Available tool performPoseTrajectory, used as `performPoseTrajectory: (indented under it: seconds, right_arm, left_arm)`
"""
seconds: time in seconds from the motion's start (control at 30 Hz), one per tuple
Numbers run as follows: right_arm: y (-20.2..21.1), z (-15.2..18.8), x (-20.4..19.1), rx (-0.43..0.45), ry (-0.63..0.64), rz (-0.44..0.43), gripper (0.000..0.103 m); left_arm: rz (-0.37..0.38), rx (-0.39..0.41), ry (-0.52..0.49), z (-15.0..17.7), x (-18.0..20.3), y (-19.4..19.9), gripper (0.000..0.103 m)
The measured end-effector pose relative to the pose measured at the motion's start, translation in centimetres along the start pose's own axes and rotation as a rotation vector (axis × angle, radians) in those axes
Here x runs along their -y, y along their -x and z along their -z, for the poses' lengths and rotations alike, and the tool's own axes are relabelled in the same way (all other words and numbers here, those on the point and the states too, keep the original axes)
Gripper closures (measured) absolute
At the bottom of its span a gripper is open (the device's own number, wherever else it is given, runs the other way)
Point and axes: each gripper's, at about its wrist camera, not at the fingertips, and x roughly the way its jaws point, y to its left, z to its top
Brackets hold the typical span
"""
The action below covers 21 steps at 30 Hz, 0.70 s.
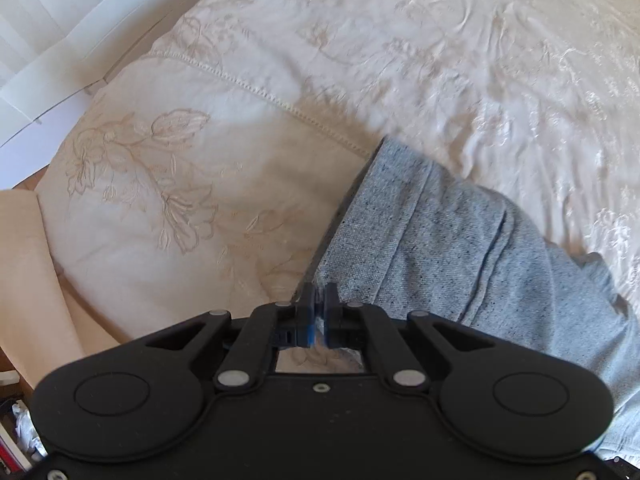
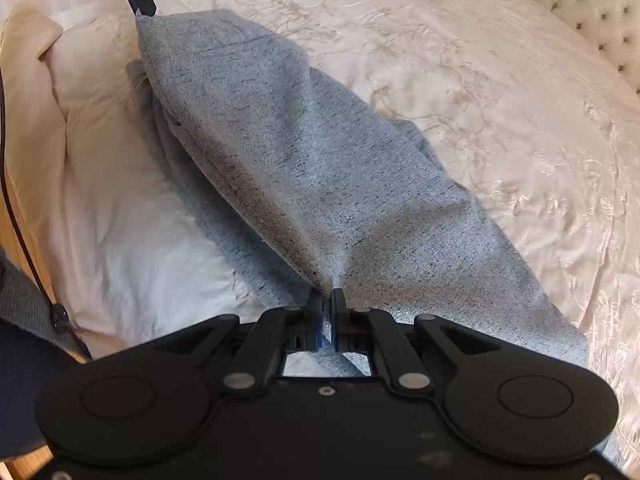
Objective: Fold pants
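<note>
The grey speckled pants are lifted above a cream embroidered bedspread. My right gripper is shut on the near edge of the cloth, which fans out ahead of it. My left gripper is shut on another edge of the pants; the fabric hangs away to the right of it. The left gripper also shows in the right wrist view at the top left, pinching the far corner of the pants, with the cloth stretched between the two grippers. A lower layer of the pants sags toward the bed.
A cream pillow with flower embroidery lies under the left gripper. A tufted headboard stands at the far right. A white wall panel and wooden floor border the bed on the left. A black cable hangs at the left.
</note>
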Motion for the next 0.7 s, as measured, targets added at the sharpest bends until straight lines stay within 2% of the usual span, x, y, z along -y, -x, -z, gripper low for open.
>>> performPoseTrajectory:
  seconds: [0.07,0.1,0.17,0.23,0.3,0.37,0.43,0.57,0.7]
  right_arm:
    - [-1.1,0.3,-0.7,-0.023,0.025,-0.011,0.098]
    - [-1.7,0.4,-0.9,-0.034,0.028,-0.016,0.098]
    - [-2.8,0.5,-1.1,-0.055,0.023,-0.020,0.093]
    - [-3.0,0.3,-0.6,-0.061,0.009,-0.018,0.089]
    - [-2.1,-0.1,0.4,-0.041,-0.031,-0.031,0.081]
    - [-1.1,-0.5,1.8,-0.016,-0.077,-0.057,0.079]
    - [-0.3,-1.2,3.8,0.004,-0.150,-0.080,0.079]
    - [-0.5,-3.4,8.3,0.026,-0.316,-0.127,0.079]
    - [-2.6,-5.8,12.8,0.022,-0.496,-0.194,0.078]
  left_arm:
    - [-0.042,-0.019,-0.001,0.5,0.0,-1.3,0.096]
    - [-0.058,-0.029,-0.012,0.5,0.1,-1.9,0.092]
    - [-0.149,-0.016,-0.031,0.7,0.5,-2.0,0.089]
    - [-0.270,0.049,-0.012,0.5,0.7,-0.5,0.088]
    - [-0.296,0.138,0.004,0.4,1.1,1.7,0.088]
    - [-0.263,0.192,-0.020,0.3,2.5,3.3,0.088]
    - [-0.209,0.202,-0.077,0.0,4.9,4.1,0.088]
    - [-0.033,0.142,-0.225,-0.2,11.0,3.4,0.084]
    - [0.077,0.097,-0.383,0.9,16.7,1.5,0.083]
